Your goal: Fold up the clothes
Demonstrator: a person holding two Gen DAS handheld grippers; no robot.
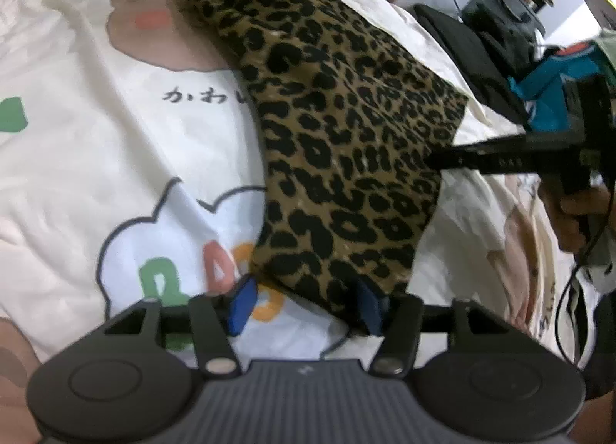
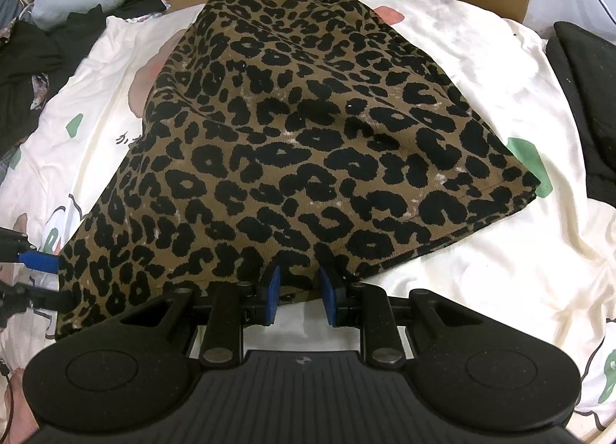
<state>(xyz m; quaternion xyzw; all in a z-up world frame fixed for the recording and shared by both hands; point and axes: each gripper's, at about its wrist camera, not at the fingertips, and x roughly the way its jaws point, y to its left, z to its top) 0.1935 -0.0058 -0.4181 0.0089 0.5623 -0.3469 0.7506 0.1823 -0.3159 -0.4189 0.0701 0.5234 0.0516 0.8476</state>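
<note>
leopard-print garment (image 2: 292,144) lies folded on the bedsheet (image 2: 481,271). left gripper (image 1: 304,303) fingers stand wide at its six o'clock corner; right gripper (image 2: 298,292) pinches the hem. further folds likely remain.

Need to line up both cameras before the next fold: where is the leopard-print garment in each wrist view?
Left wrist: leopard-print garment runs from top centre down to the left gripper.
Right wrist: it fills the centre, its near hem at the right gripper.
Shared landmark: the cream printed sheet underneath.
</note>
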